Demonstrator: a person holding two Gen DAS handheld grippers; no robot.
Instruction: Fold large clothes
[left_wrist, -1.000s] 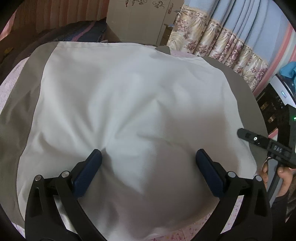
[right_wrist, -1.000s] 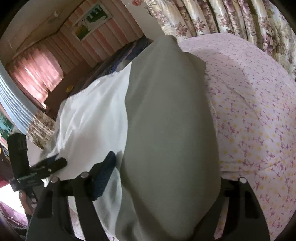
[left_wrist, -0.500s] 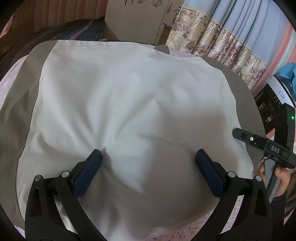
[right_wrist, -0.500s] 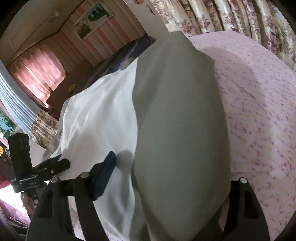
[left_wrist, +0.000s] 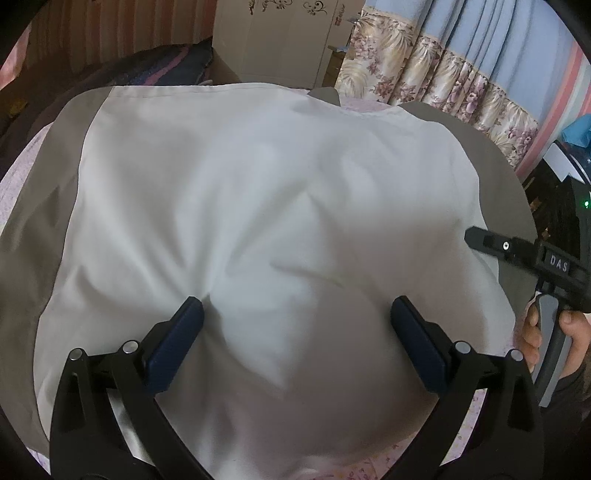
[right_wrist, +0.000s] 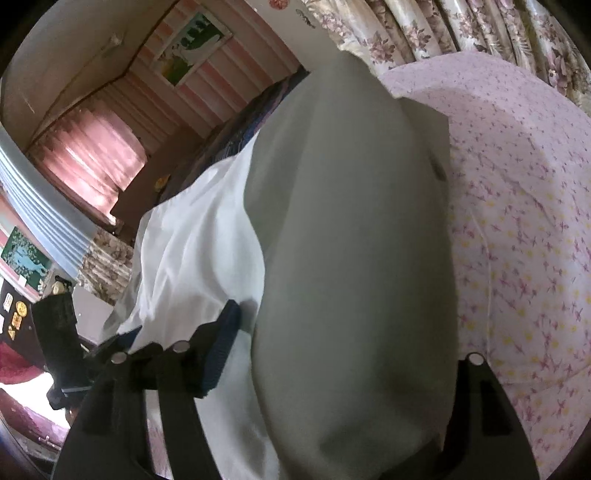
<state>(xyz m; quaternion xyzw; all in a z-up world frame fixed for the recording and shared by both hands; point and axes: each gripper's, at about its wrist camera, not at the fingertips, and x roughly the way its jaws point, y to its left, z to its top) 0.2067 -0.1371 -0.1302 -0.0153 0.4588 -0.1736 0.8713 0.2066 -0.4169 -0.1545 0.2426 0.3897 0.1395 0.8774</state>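
The white-and-grey garment (left_wrist: 258, 192) lies spread on the floral bedsheet (right_wrist: 524, 229), running toward 12 o'clock from both claws, left gripper (left_wrist: 295, 328) wide open over its near hem, right gripper (right_wrist: 343, 332) also wide, straddling the grey sleeve.

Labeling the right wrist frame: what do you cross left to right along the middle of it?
Blue-grey curtain → white cloth panel → grey cloth panel → pink flowered bedsheet.
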